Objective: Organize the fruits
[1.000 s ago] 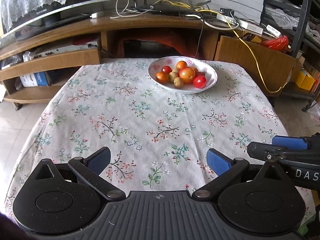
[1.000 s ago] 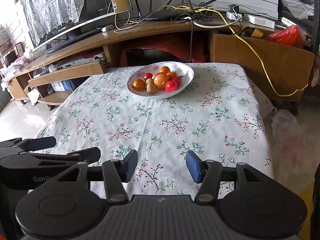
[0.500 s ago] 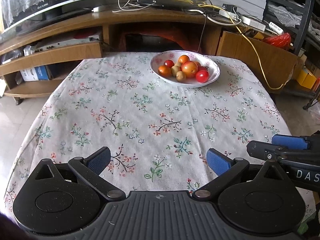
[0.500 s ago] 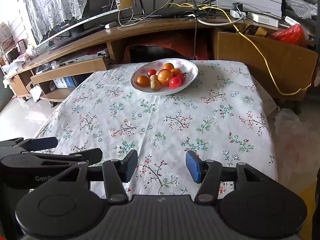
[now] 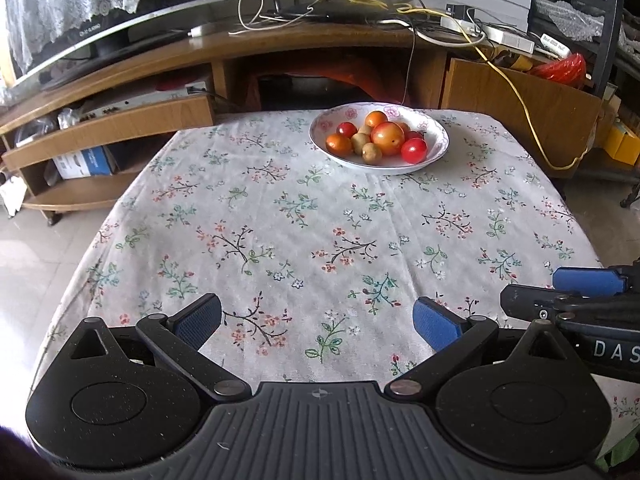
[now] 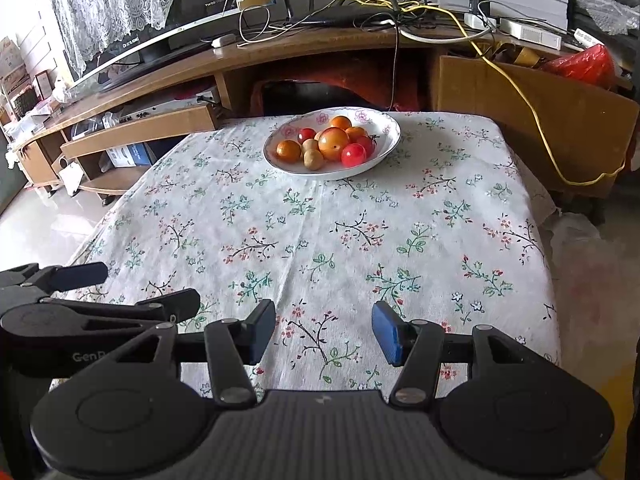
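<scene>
Floral cotton, white with sprigs of red and green, covers the desk [image 5: 320, 216] before us, its cloth lightly creased down the middle. At the far edge sits a shallow white bowl [image 5: 436, 130] of glazed china, its rim printed with pink blossoms, and in it we see the fruits [image 5: 378, 138] heaped together: a large round orange-red one in the middle, smaller glossy red ones beside it, two orange ones and a few dull tan, egg-shaped ones at the front. The right wrist view shows the same bowl [image 6: 390, 128] and fruits [image 6: 330, 144] a little left of centre.

Our left gripper [image 5: 318, 318] hangs over the near edge of the cloth, its black matte arms spread wide, the ribbed blue pads [image 5: 434, 322] far apart with nothing between them. Our right gripper [image 6: 324, 334] is alongside it, also parted, though less widely, and it too holds nothing; its flat blue pads [image 6: 386, 338] face each other across bare cloth. Both are well apart from the bowl.

Behind the desk runs a curved wooden TV stand [image 5: 280, 46] strewn with tangled cables, a yellow cable [image 5: 516, 92] trailing down its right side.
</scene>
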A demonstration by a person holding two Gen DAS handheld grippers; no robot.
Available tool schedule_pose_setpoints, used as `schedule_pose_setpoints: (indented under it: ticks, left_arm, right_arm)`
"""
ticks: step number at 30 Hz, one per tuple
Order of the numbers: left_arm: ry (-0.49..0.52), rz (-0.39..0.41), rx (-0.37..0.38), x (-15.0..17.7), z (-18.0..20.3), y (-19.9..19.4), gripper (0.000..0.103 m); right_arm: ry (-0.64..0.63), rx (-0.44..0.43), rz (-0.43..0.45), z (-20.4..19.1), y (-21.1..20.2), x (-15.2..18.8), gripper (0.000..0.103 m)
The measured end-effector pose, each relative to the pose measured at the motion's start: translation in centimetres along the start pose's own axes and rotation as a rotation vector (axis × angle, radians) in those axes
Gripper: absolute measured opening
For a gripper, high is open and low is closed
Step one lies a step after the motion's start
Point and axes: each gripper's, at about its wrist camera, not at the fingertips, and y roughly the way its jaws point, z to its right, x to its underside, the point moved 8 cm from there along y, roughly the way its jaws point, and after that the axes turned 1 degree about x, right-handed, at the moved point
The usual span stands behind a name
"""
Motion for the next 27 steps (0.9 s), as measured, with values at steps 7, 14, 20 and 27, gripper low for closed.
schedule_pose_setpoints:
  ticks: [7,14,20,27]
  left_arm:
    - [0.002,0.002,-0.009,0.03,-0.06,-0.13,0.103]
    - [0.01,0.007,-0.019,0.06,-0.1,-0.23,0.103]
    - [0.017,0.015,-0.029,0.04,-0.14,-0.4,0.103]
    - [0.024,0.015,-0.047,-0.01,-0.13,-0.37,0.103]
  right_arm:
    - [-0.007,-0.002,-0.004,-0.16,0.03,0.1,0.052]
    - [-0.01,-0.003,-0.005,-0.25,0.04,0.12,0.052]
    - [-0.011,-0.005,-0.003,-0.26,0.05,0.16,0.052]
    - [-0.01,-0.004,-0.001,-0.26,0.06,0.11,0.052]
